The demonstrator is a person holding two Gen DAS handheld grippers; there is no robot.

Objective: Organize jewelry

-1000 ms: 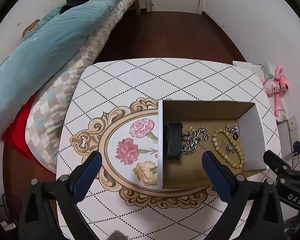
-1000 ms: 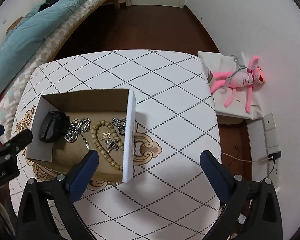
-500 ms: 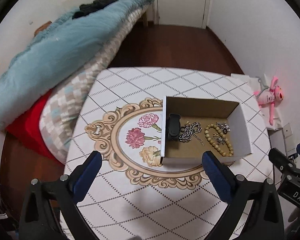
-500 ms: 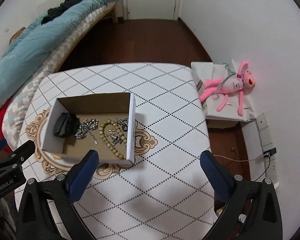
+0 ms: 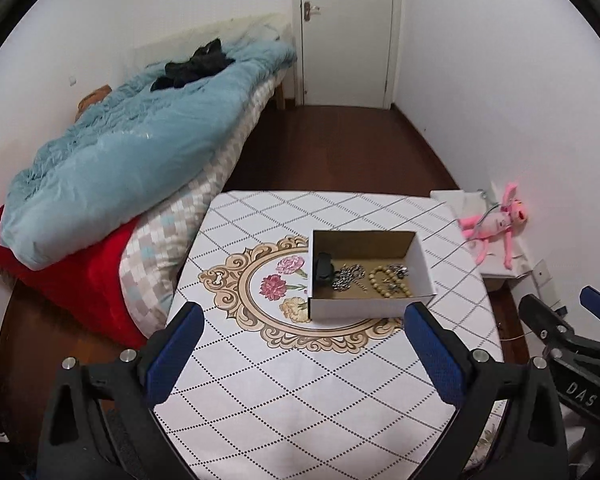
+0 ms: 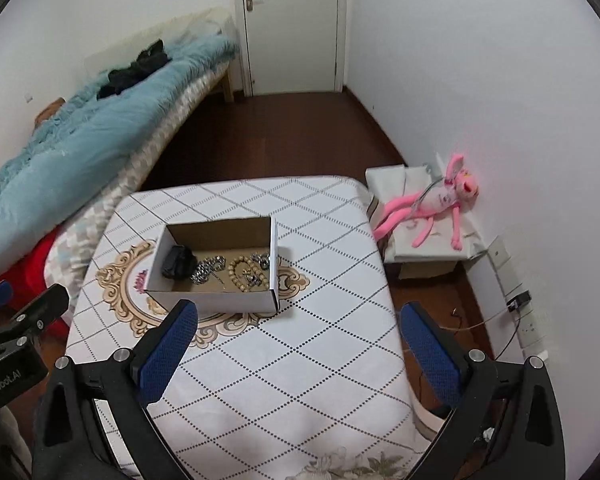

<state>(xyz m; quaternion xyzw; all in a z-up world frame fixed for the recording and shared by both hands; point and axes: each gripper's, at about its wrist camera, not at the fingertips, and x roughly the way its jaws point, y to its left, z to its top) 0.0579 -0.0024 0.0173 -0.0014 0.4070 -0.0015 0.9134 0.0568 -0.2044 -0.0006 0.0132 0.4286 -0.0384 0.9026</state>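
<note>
An open cardboard box [image 5: 370,307] [image 6: 216,300] stands on the patterned table [image 5: 300,380] [image 6: 320,360]. Inside lie a black band [image 5: 323,271] [image 6: 176,263], a silver chain [image 5: 346,277] [image 6: 207,270], a beige bead bracelet [image 5: 384,282] [image 6: 242,274] and small silver pieces [image 5: 398,270] [image 6: 261,260]. My left gripper [image 5: 304,352] is open and empty, held above the table's near side, well back from the box. My right gripper [image 6: 298,350] is open and empty, right of the left one and equally far back.
A bed with a blue duvet [image 5: 132,160] [image 6: 80,140] runs along the table's left side. A pink plush toy [image 5: 494,224] [image 6: 440,204] lies on a low white stand by the right wall. A closed door [image 5: 346,32] is at the back. Cables and wall sockets [image 6: 520,304] are lower right.
Both grippers have pulled back and up from the box, so the box looks smaller and more of the room shows. The box and jewelry have not moved.
</note>
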